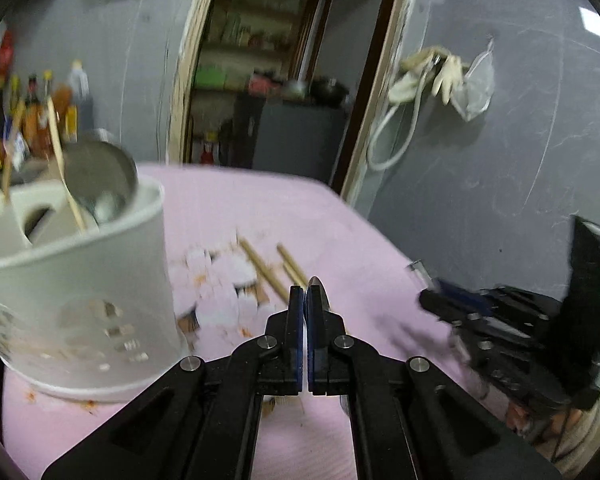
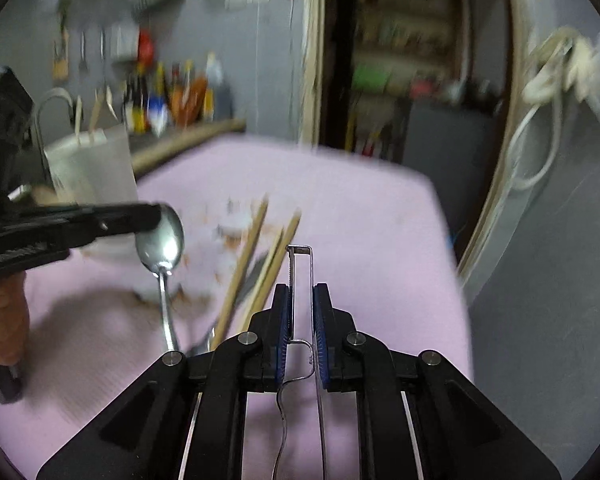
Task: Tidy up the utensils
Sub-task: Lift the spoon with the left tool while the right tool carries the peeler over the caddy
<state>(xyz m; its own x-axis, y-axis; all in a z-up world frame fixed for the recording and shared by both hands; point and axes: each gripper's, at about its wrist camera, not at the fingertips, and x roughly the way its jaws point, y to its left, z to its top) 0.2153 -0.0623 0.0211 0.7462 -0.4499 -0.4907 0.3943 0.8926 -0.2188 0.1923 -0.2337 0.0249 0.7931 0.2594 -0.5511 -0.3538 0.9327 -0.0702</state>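
My left claw [image 1: 305, 292] is clamped on a shiny steel spoon [image 2: 161, 240], gripping it at the bowl so the handle hangs down over the pink-covered table [image 1: 228, 200]. My right claw [image 2: 301, 292] stands narrow around a thin bent-wire metal peeler [image 2: 300, 280]; whether the blue pads [image 2: 320, 320] actually press on it I cannot tell. Pale wooden chopsticks [image 2: 252, 248] lie loose on the table just beside my right claw, between the two claws. The white plastic utensil holder [image 1: 72, 280] stands at the table's left, near my left claw, already holding a steel ladle [image 1: 100, 172] and wooden sticks [image 1: 60, 160].
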